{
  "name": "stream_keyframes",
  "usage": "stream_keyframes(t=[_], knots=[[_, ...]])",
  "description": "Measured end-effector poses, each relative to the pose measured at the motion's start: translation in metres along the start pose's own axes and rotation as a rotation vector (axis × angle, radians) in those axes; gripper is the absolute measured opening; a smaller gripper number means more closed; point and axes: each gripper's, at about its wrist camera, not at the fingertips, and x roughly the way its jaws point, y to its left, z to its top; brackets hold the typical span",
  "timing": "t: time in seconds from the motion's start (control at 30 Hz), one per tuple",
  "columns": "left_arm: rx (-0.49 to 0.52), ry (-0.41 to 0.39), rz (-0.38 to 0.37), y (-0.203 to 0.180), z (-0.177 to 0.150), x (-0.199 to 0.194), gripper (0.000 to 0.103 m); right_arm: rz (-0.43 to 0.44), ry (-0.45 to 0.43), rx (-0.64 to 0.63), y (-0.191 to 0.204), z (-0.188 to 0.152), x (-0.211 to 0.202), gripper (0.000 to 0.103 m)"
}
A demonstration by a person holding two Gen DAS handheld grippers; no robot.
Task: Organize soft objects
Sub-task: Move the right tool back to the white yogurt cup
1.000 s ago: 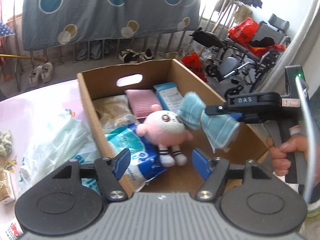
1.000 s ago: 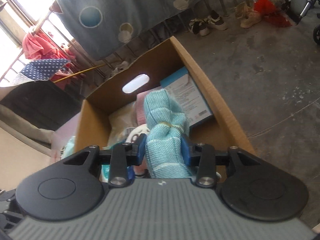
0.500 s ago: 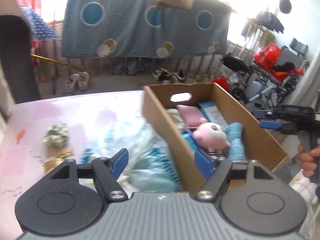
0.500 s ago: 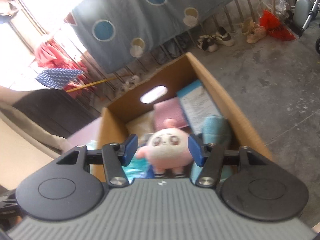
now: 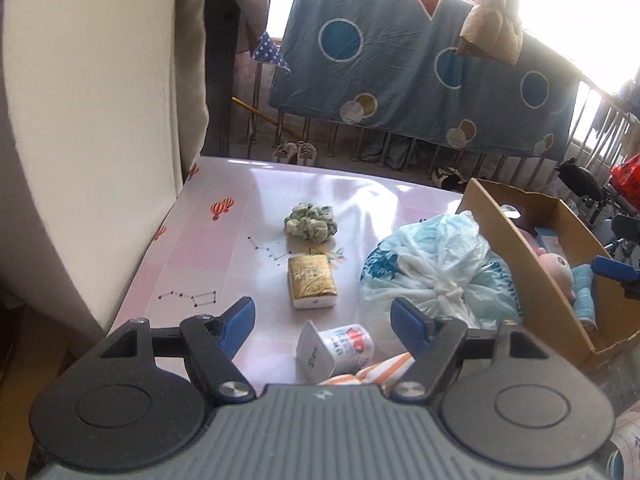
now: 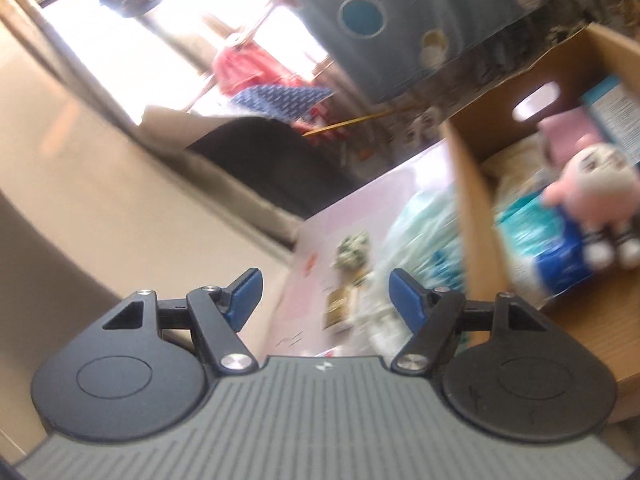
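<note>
Viewing: we order items by size.
Table point(image 5: 224, 248): pink, carries everything listed.
Cardboard box point(image 5: 516, 256): at its right edge; pink plush toy point(image 6: 596, 176) and teal towel point(image 5: 584, 292) inside.
Plastic bag point(image 5: 436, 268): touching the box's left wall.
Gold packet point(image 5: 311, 280): mid-table.
Green scrunchie point(image 5: 310, 222): just behind the packet.
Left gripper point(image 5: 322, 318): wide open, empty.
Right gripper point(image 6: 326, 294): wide open, empty.

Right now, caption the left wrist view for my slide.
Open left tongs over a pink table with scrunchie, gold pack, cup and bag, beside the box.
</note>
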Motion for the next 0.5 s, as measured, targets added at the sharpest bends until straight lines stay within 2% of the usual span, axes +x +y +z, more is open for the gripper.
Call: stream_keyframes(t=[0.1, 0.23, 0.4, 0.5], knots=[[-0.014, 0.017, 0.01, 0.01, -0.016, 0.006, 0.07, 0.041, 0.067, 0.009, 0.016, -0.024, 0.032, 0.07], [-0.007, 0.058, 0.032, 0.02, -0.039, 0.018, 0.063, 0.037, 0.206, -0.015, 0.033, -0.05, 0.086, 0.07], [-0.087, 0.124, 0.106, 0.049, -0.05, 0.03, 0.057, -0.035, 0.411, -0.148, 0.06, -0.073, 0.167, 0.073], [-0.135, 0.129, 0.16, 0.076, -0.053, 0.028, 0.057, -0.096, 0.523, -0.237, 0.072, -0.084, 0.215, 0.076]])
